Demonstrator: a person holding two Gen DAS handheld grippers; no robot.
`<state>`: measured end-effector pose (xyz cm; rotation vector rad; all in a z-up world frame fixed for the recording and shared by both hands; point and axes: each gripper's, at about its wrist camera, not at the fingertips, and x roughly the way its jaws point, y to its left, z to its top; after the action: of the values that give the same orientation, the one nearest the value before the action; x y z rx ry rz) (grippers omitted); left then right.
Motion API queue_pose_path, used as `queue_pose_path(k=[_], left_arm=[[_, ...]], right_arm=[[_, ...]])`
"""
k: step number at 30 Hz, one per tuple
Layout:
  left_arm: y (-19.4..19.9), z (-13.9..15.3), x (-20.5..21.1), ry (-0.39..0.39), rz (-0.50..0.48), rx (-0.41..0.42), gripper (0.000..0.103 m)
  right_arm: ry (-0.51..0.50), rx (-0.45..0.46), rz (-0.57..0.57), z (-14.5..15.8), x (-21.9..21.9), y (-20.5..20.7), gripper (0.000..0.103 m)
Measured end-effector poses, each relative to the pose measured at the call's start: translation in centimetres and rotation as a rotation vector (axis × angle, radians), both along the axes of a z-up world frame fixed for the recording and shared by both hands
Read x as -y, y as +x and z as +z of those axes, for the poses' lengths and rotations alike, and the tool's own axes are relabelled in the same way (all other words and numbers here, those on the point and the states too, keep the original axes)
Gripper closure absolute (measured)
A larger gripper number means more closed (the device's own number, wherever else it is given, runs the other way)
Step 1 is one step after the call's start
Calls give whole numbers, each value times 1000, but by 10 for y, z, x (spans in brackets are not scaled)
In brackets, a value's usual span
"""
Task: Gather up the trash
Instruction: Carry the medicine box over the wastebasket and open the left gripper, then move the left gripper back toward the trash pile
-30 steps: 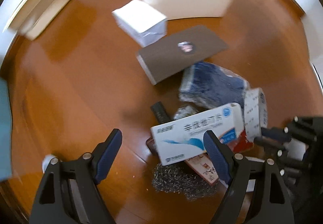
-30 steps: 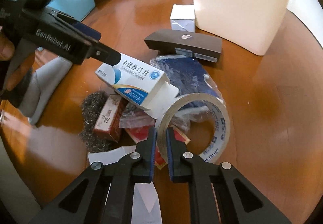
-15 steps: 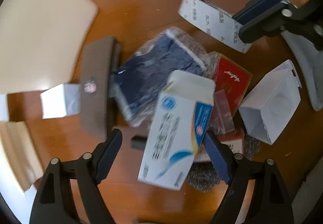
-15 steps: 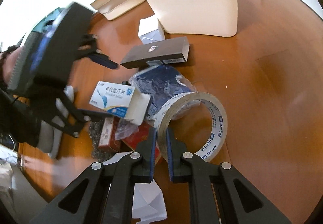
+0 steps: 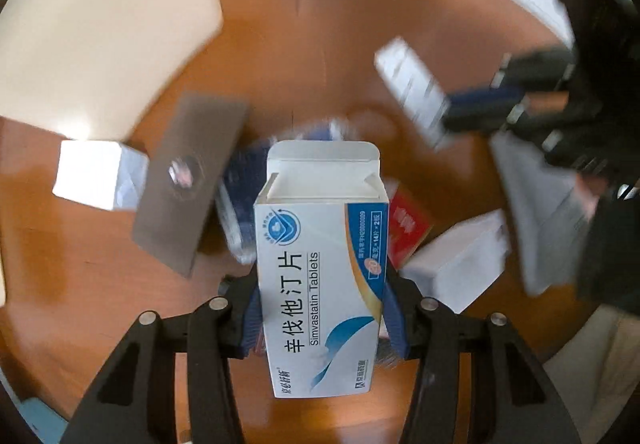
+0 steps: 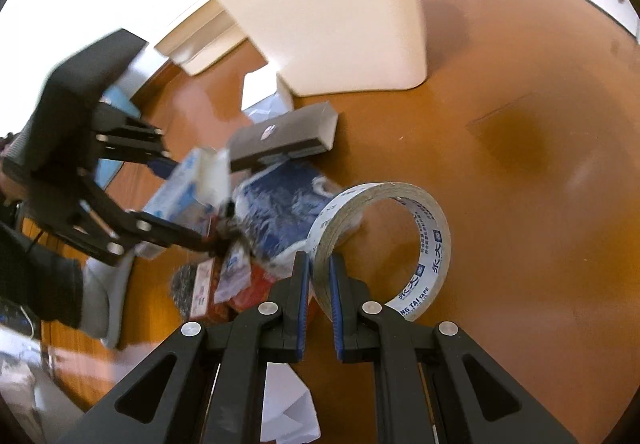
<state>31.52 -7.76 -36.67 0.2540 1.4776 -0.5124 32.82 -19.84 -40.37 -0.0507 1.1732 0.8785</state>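
- The Simvastatin tablet box (image 5: 322,276) is held between the two fingers of the left claw (image 5: 320,318), its open end pointing to 12 o'clock, above the pile on the floor (image 5: 328,43).
- The roll of tape (image 6: 384,248) is pinched by its wall in the right claw (image 6: 319,308), hanging at 1 o'clock from the fingers.
- Under the box lie a blue plastic bag (image 6: 288,211), a red packet (image 5: 408,228) and a dark flat box (image 5: 188,179).
- The beige bin (image 6: 332,15) stands at 12 o'clock.
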Motion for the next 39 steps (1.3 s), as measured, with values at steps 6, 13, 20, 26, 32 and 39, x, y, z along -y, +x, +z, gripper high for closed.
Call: queue_pose_path(k=[6, 13, 20, 26, 32, 39], left_arm=[[55, 104, 14, -246, 91, 185, 54], [124, 218, -17, -316, 279, 518, 54], [184, 176, -98, -141, 617, 466, 54], [193, 117, -106, -23, 735, 388, 54], [192, 91, -99, 0, 754, 313, 54], [191, 108, -111, 9, 781, 301, 51]], right_arm=[[1, 22, -38, 7, 6, 11, 93], [3, 41, -95, 15, 17, 25, 93], [17, 43, -117, 18, 20, 29, 93], [19, 48, -113, 20, 20, 28, 93], [7, 55, -120, 24, 21, 30, 93], [17, 71, -141, 31, 19, 37, 93]])
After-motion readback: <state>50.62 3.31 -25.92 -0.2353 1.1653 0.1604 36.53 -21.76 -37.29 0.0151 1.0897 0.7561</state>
